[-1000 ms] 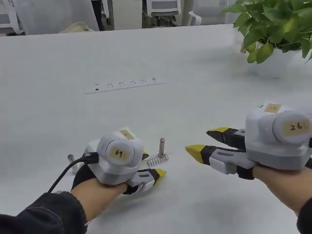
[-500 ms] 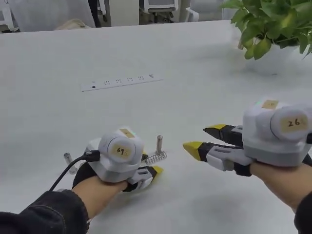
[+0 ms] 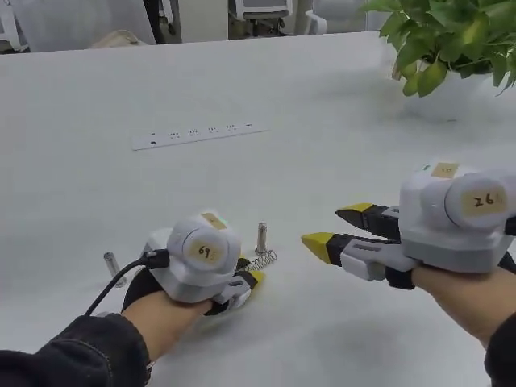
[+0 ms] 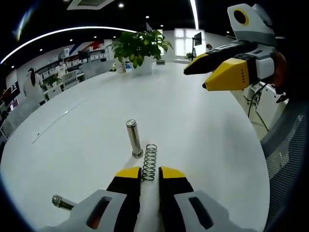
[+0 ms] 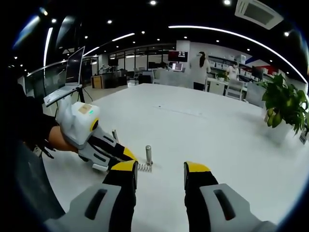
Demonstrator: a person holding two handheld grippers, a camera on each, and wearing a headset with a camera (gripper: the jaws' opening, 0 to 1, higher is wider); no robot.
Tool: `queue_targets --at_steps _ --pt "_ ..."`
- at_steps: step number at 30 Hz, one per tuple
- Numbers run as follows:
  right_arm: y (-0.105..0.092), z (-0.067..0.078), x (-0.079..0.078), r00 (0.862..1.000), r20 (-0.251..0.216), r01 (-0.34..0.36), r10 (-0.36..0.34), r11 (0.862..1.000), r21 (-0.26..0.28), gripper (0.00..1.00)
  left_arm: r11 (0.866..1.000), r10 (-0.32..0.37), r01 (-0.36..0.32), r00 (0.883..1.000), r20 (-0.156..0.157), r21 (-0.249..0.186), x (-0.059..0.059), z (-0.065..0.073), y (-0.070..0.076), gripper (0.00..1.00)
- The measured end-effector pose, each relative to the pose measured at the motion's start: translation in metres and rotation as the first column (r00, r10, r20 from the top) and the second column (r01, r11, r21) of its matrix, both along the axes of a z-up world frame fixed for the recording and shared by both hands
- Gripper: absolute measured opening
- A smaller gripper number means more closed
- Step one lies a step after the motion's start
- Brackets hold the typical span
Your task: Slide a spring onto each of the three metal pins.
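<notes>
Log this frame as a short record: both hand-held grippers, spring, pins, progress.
left hand-held gripper: shut on one end of the spring
right hand-held gripper: open, empty, above the table
spring: lying on the table, far end by the base of the near pin
near pin: upright, bare
second pin: bare, farther left on the table
progress: no spring on either pin
</notes>
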State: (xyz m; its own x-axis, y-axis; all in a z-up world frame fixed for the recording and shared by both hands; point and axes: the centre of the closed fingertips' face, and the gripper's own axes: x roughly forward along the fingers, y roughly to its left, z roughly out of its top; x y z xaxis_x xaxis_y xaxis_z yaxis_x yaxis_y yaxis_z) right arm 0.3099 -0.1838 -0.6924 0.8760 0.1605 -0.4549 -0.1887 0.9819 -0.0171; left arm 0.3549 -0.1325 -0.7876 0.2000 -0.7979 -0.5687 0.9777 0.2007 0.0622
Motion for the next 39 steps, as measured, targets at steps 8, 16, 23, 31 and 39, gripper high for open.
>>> queue_targets --at_steps 8,16,23,31,39 --pt "0.001 0.002 -0.001 1.000 0.004 -0.003 0.003 1.000 -0.003 0.36 1.000 -0.013 0.013 1.000 0.010 0.012 -0.003 0.000 0.003 0.03" --pt "0.002 0.005 -0.002 1.000 0.007 -0.007 0.007 1.000 -0.009 0.36 0.999 -0.040 0.040 0.999 0.011 0.020 -0.010 0.003 0.007 0.03" --pt "0.004 0.007 -0.005 1.000 0.007 -0.017 0.017 1.000 -0.016 0.35 0.997 -0.073 0.073 0.997 0.013 0.001 -0.021 0.019 0.015 0.02" --pt "0.016 0.013 -0.013 0.998 0.000 -0.064 0.064 0.998 -0.023 0.34 0.993 -0.104 0.106 0.993 0.048 -0.043 -0.032 0.049 0.030 0.02" --pt "0.037 0.020 -0.022 0.990 -0.007 -0.143 0.143 0.990 -0.009 0.33 0.989 -0.116 0.124 0.989 0.095 -0.085 -0.040 0.078 0.050 0.02"
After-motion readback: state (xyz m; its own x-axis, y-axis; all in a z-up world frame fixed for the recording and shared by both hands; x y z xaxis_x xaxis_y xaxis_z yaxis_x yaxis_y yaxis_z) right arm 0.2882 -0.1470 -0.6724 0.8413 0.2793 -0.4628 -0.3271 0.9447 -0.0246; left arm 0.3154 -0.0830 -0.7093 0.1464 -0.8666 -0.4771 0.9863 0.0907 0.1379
